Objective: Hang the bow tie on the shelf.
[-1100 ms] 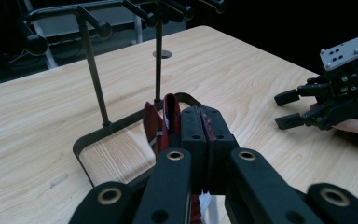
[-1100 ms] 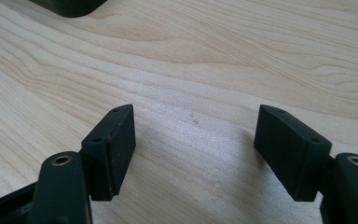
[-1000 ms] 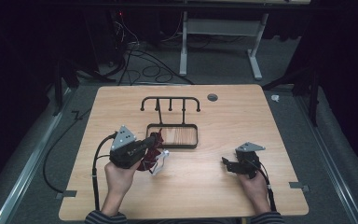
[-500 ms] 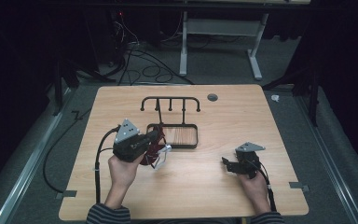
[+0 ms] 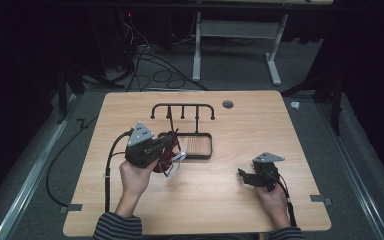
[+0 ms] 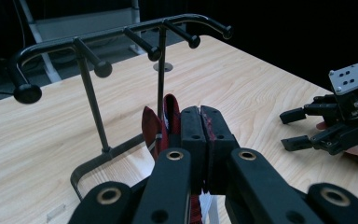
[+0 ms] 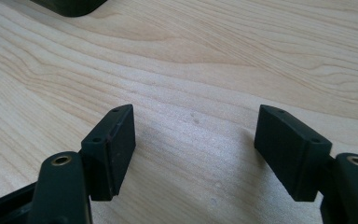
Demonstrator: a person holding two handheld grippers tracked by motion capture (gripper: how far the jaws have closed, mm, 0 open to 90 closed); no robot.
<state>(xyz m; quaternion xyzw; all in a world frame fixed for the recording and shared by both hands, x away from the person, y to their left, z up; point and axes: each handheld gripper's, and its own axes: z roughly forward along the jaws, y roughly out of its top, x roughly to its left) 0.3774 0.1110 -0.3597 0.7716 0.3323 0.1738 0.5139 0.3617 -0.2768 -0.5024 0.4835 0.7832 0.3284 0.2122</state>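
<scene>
A dark red folded cloth piece with a white tag [image 6: 161, 125] is hanging from the left gripper [image 6: 200, 140], whose black jaws are pressing shut on it. Its long axis is running roughly vertical: the top edge is sticking up above the jaws and the rest is dangling below, over the near left corner of the black metal rack with four knobbed pegs [image 6: 121, 39]. In the high view the cloth [image 5: 169, 152] is sitting just beside the rack's slatted base tray [image 5: 200, 146]. The right gripper [image 5: 245, 176] is resting well apart on the light wooden table [image 5: 240, 120], its jaws standing wide open over bare wood.
</scene>
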